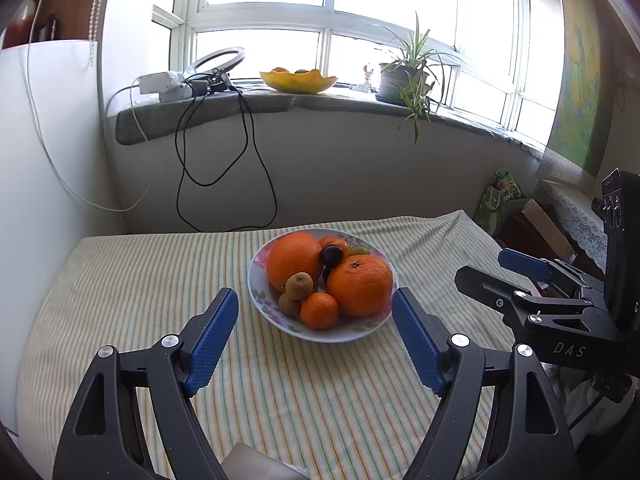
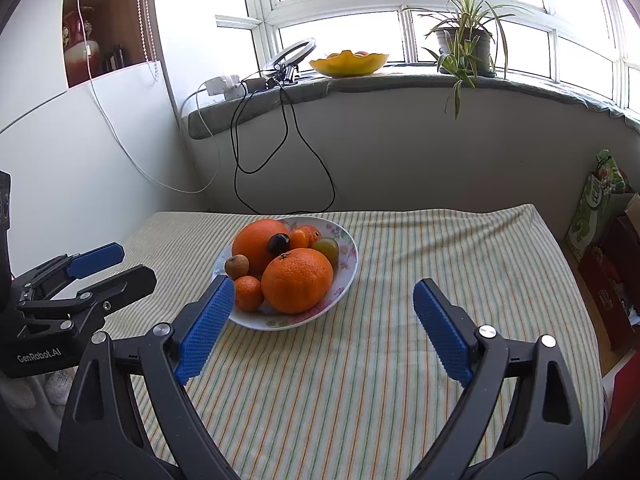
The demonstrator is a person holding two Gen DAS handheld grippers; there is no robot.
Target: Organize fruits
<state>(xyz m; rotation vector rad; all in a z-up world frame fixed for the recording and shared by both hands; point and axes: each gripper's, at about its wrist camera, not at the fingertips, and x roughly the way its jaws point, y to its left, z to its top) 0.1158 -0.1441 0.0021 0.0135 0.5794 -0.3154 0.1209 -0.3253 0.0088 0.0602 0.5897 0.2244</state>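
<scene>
Across the frame's lower half, a striped counter (image 2: 360,360) holds a fruit plate (image 2: 348,276) below a sunlit windowsill (image 2: 400,80); both tools, left (image 1: 316,340) and right (image 2: 324,328), gape empty.

Bright, blown-out window (image 1: 328,4) backlight; sharp centre, fisheye-bent dark corners.

Bright daylight through a white-framed window (image 1: 332,12) across the top of the frame. Below it, a grey sill (image 1: 320,108) curving from left to right, bearing a ring light (image 1: 216,60), a white adapter (image 1: 160,84), a yellow wavy bowl (image 1: 298,80) and a potted spider plant (image 1: 408,76). Black cables (image 1: 224,152) dangling down the pale wall (image 1: 360,168). White panel (image 1: 48,152) at left. Striped cloth (image 1: 300,392) over the table in the lower half. Boxes (image 2: 608,264) at far right.
</scene>
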